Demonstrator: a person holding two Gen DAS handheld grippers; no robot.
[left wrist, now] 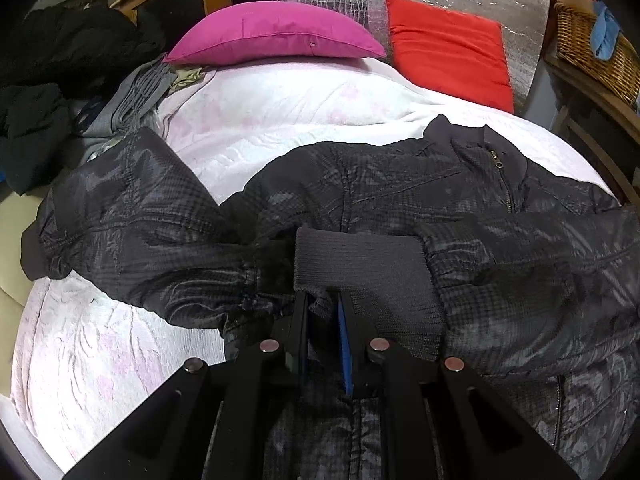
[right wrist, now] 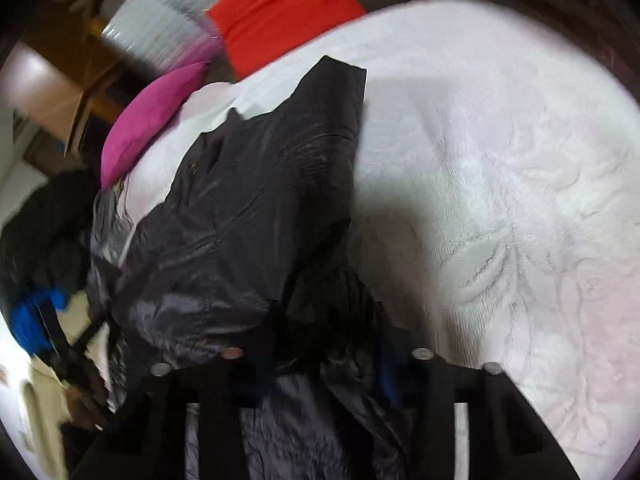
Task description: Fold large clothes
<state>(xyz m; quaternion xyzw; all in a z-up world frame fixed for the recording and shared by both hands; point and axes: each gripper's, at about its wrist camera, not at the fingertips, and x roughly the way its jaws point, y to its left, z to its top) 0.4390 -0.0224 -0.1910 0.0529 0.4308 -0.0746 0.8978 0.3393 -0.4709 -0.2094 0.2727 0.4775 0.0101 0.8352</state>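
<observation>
**Jacket fold: early stage, sleeves not yet set**

Left wrist view: the dark checked jacket (left wrist: 400, 200) lies face up on the bed (left wrist: 240, 128), zip closed, collar toward the pillows; one sleeve (left wrist: 132, 216) lies spread out to the left, unfolded; the left gripper (left wrist: 322, 300) is clenched on the ribbed cuff (left wrist: 360, 264) laid across the front. Right wrist view: the right gripper (right wrist: 320, 354) has glossy jacket fabric between its jaws; the blur leaves the grasp unclear. Judgement: body folds remain.
</observation>
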